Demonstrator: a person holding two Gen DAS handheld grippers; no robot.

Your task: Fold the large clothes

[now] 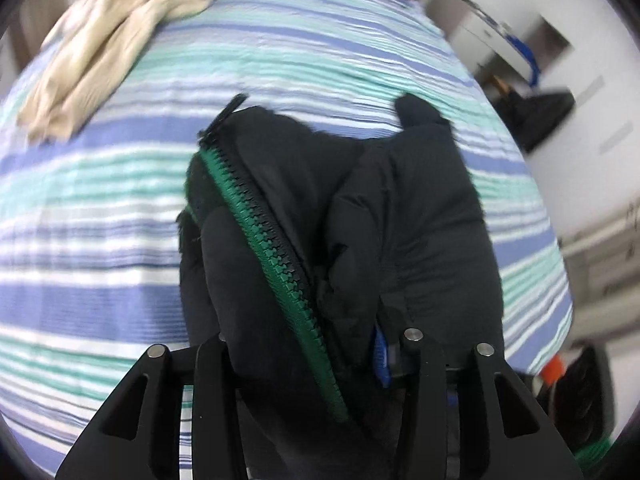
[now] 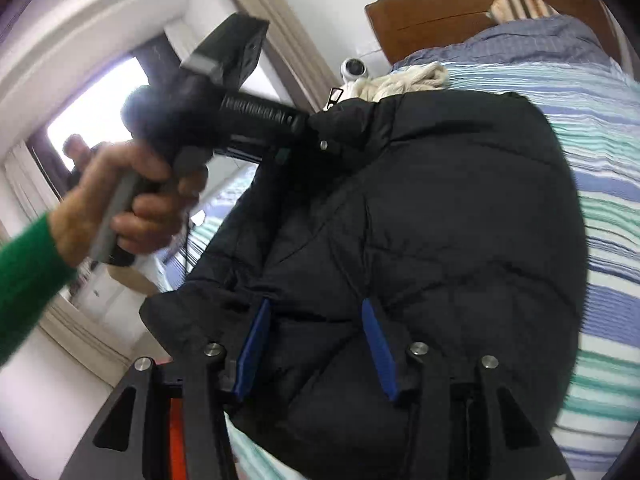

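Observation:
A black padded jacket (image 2: 440, 216) with a green zipper (image 1: 276, 264) hangs above a striped bed. In the left wrist view my left gripper (image 1: 304, 344) is shut on the jacket's zipper edge (image 1: 248, 184), with bunched fabric filling the space between the fingers. In the right wrist view my right gripper (image 2: 316, 344) has blue pads (image 2: 376, 344) pressed into a thick fold of the jacket, shut on it. The left gripper's body (image 2: 240, 120), held in a hand with a green sleeve, grips the jacket's far corner at the upper left.
A beige garment (image 1: 100, 48) lies crumpled on the striped blue, white and teal bedcover (image 1: 80, 216), and it also shows in the right wrist view (image 2: 408, 78). A wooden headboard (image 2: 440, 12) stands behind. A white round camera (image 2: 354, 68) sits beside the bed. A doorway (image 2: 100, 112) is at left.

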